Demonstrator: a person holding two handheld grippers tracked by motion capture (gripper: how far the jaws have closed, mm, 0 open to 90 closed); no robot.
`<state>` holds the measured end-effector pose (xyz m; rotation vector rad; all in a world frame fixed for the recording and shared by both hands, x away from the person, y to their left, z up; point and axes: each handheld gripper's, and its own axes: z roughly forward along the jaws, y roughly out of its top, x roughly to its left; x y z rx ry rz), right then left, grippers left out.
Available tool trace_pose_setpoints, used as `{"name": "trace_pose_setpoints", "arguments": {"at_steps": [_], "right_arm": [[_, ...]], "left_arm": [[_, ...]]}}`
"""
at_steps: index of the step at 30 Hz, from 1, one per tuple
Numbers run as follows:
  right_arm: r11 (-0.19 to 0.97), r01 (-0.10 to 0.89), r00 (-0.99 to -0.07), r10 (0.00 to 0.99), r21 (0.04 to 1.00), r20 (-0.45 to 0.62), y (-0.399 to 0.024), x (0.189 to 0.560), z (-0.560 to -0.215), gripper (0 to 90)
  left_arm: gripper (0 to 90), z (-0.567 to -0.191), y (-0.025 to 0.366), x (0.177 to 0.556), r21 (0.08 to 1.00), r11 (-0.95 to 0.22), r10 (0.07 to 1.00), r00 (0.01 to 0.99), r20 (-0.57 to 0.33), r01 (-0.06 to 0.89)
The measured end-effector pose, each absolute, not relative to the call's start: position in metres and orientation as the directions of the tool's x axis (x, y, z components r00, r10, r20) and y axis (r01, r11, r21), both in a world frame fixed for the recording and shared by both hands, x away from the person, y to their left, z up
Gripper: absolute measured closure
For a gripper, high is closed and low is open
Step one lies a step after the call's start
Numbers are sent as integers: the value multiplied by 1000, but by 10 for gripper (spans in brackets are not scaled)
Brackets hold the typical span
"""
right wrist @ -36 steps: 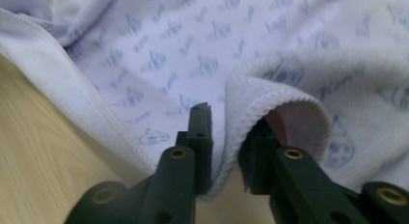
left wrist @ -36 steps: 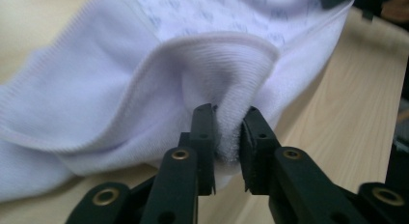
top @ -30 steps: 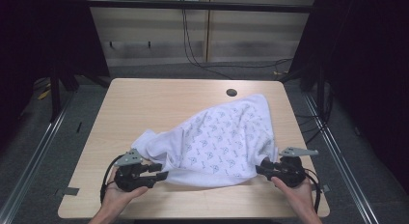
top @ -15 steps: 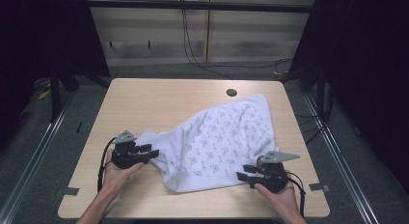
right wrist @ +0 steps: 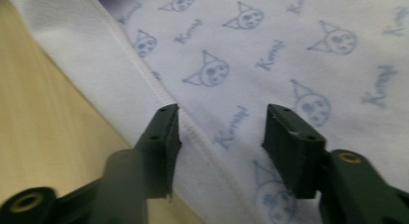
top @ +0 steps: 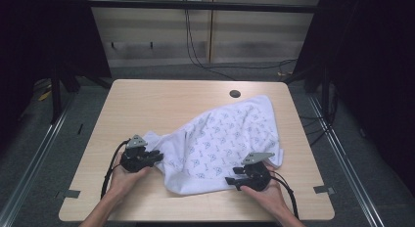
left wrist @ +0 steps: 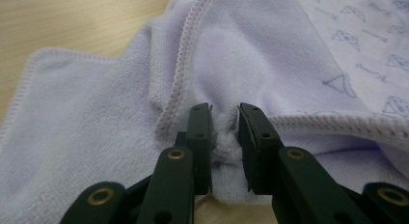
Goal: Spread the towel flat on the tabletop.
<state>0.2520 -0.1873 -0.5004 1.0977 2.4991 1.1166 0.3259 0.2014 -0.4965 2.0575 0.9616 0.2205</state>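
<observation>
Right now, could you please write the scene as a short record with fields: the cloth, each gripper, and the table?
cloth: white towel with a small blue print, lying crumpled across the right half of the table
left gripper: left gripper has just been closing; a fold of the towel's hemmed edge is pinched between the jaws
right gripper: right gripper stands open over the towel's near hem, and nothing is gripped
table: light wooden table with a dark round hole near the far edge
</observation>
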Motion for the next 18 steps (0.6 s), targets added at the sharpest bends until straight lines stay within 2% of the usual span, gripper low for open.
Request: {"name": "trace_pose_setpoints", "arguments": {"at_steps": [1, 4, 5, 6, 7, 8, 16, 18], "right_arm": [[465, 533, -713, 697, 707, 79, -186, 251, -501, 564], [459, 546, -694, 716, 701, 72, -188, 254, -500, 692], [459, 546, -694, 716, 701, 72, -188, 254, -500, 692], [450, 553, -680, 730, 702, 67, -195, 260, -500, 761], [440, 558, -672, 737, 704, 72, -199, 264, -500, 791], [429, 572, -659, 747, 699, 81, -203, 267, -500, 815], [367, 607, -597, 796, 704, 100, -234, 297, -502, 838], [333, 633, -546, 832, 699, 99, -250, 309, -502, 838]], "left_arm": [[761, -496, 200, 322, 746, -367, 689, 701, -184, 556], [761, -494, 197, 315, 737, -375, 677, 709, -197, 563], [762, -494, 197, 315, 737, -375, 677, 709, -197, 563], [765, -494, 195, 312, 732, -366, 669, 709, -223, 575], [770, -495, 193, 307, 721, -342, 645, 709, -285, 602], [775, -495, 190, 304, 719, -343, 635, 713, -296, 604], [790, -492, 162, 286, 725, -398, 573, 770, -283, 563], [790, -489, 148, 276, 728, -430, 526, 804, -278, 533]]}}
